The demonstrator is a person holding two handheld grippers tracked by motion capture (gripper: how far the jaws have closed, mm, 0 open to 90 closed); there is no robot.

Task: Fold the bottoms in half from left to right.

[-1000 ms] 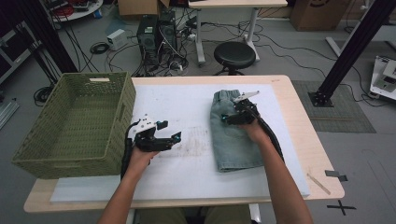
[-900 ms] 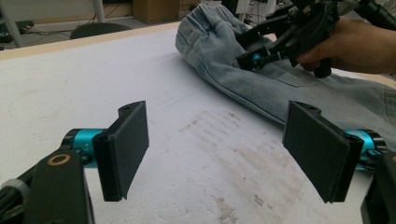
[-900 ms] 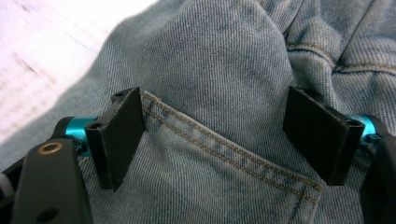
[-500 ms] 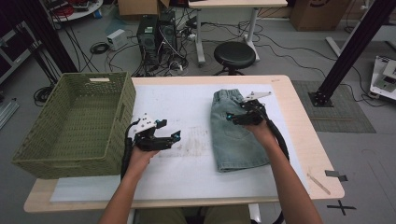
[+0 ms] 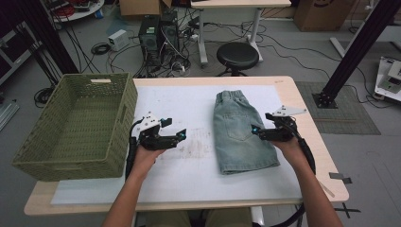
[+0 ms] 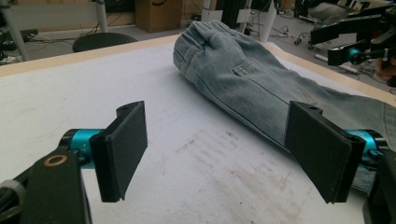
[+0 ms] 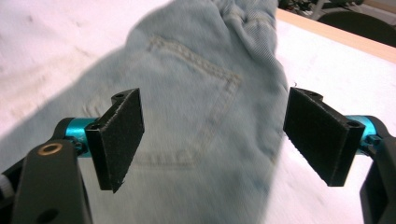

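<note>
Light blue denim shorts [image 5: 239,133] lie folded lengthwise on the white mat, waistband toward the far edge. In the left gripper view the denim shorts [image 6: 243,79] stretch away to the right. My right gripper [image 5: 256,131] hovers at the shorts' right edge, open, jaws pointing left over the fabric; the right gripper view shows a back pocket [image 7: 196,102] between the wide jaws of my right gripper [image 7: 212,135]. My left gripper [image 5: 181,136] rests open left of the shorts over bare mat, nothing between the jaws of this left gripper [image 6: 224,154].
A large green woven basket [image 5: 75,125] stands at the table's left edge, overhanging it. The white mat [image 5: 189,170] covers most of the wooden table [image 5: 307,118]. A black stool [image 5: 237,56] and computer towers with cables sit on the floor beyond.
My right gripper has moved right and toward the near side, from above the shorts' upper part to their right edge. The left gripper has stayed put.
</note>
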